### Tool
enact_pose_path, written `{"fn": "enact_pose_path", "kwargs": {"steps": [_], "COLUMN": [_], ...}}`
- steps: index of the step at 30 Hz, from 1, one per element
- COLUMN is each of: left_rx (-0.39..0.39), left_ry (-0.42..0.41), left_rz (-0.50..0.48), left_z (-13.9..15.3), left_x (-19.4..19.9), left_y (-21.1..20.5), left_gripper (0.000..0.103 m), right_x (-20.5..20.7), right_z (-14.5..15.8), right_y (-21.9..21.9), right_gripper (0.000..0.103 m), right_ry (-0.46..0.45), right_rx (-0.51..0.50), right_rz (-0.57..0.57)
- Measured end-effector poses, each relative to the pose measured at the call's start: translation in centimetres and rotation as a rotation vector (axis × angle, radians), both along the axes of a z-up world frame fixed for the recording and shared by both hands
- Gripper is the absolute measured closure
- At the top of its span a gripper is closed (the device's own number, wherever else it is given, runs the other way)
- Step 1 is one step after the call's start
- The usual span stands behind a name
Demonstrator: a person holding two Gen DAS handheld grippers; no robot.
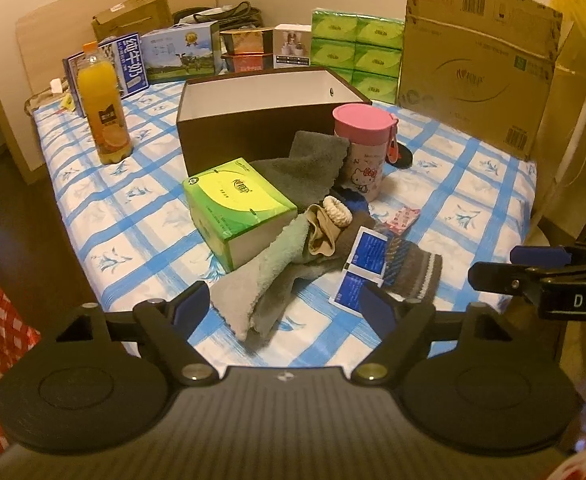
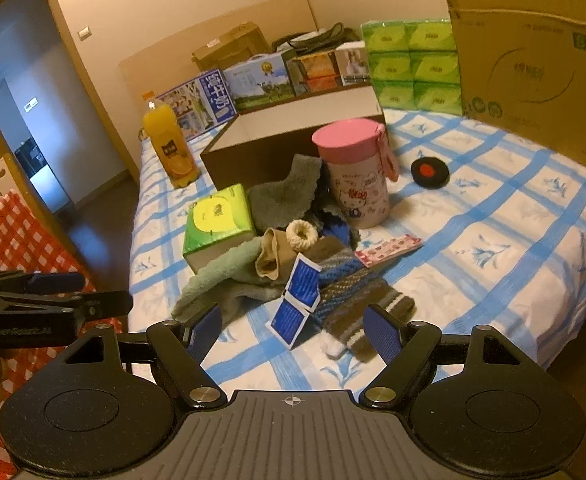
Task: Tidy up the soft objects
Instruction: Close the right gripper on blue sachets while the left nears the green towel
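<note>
A heap of soft things lies on the blue-checked bed sheet [image 1: 473, 184]: a pale green towel [image 1: 261, 276], a grey towel [image 1: 305, 164], a beige cloth [image 1: 321, 232], a white scrunchie [image 1: 339, 210] and a striped knitted sock [image 1: 413, 268]. Behind the heap stands an open brown box [image 1: 261, 120] with a white inside. My left gripper [image 1: 285, 304] is open just above the near end of the pale green towel, pads apart from it. My right gripper [image 2: 293, 330] is open over the striped sock [image 2: 357, 292] and two blue packets [image 2: 297, 300].
A green tissue box [image 1: 239, 204], a pink-lidded cartoon cup [image 1: 365, 148], an orange juice bottle [image 1: 105, 112], a pink packet [image 1: 403, 220] and a black disc [image 2: 429, 172] share the bed. Cartons and green tissue packs [image 1: 353, 52] line the far side. A red checked cloth [image 2: 13, 240] is at the left.
</note>
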State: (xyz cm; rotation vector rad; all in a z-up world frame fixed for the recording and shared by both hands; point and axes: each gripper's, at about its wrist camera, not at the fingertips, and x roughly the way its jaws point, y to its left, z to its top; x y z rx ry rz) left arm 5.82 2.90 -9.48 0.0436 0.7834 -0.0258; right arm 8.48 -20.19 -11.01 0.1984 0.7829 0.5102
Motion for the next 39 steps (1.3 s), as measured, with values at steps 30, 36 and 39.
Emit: {"fn": "enact_pose_path", "kwargs": {"steps": [30,36,39], "left_rx": [0.068,0.064,0.073], "left_ry": [0.1,0.117,0.118], "left_rz": [-0.043,-0.043,-0.054], "left_z": [-9.4,-10.4,-10.9], "left_x": [7.8,8.5,8.7], "left_y": [1.5,1.8,1.8], "left_gripper": [0.039,0.039,0.039], "right_x": [6.6,7.4,7.7], "right_z": [-10.6,-12.6,-13.1], "right_y": [4.7,5.2,5.6], "right_gripper": [0.064,0.066,0.073], "right_ry": [0.204,0.207,0.203], "right_rx": [0.054,0.086,0.108], "right_rz": [-0.033,-0.07,-0.088]}}
